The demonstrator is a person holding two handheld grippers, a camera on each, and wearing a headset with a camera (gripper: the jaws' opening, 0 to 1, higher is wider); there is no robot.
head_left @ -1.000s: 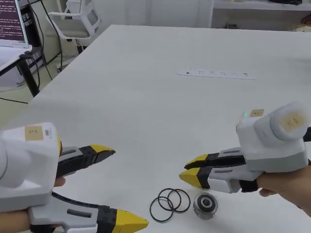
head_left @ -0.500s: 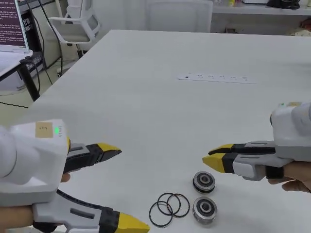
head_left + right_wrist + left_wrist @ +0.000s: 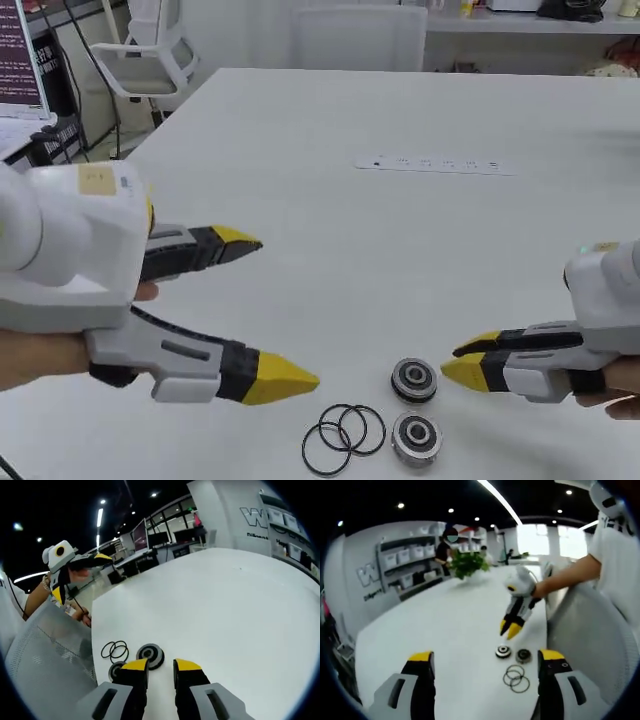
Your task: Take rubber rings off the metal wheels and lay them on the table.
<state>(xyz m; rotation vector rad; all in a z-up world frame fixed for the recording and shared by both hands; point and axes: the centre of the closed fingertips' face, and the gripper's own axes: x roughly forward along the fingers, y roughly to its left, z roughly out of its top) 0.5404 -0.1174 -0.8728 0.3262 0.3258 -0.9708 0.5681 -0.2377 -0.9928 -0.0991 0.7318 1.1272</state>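
Nearest us: three rubber rings (image 3: 343, 433) flat on counter (image 3: 330, 250), overlapping, just left of near metal wheel (image 3: 416, 437). We judge them laid there as finished pile. Just behind it far wheel (image 3: 414, 379), also lying flat. Beside that wheel, right gripper (image 3: 450, 361) held low, jaws nearly together, nothing between them. We think narrow gap suits thin ring. Further left, left gripper (image 3: 289, 311) over counter, jaws wide apart, empty, likely ready to steady wheel. We cannot tell if rings remain on wheels. Far away: power strip (image 3: 435, 165).
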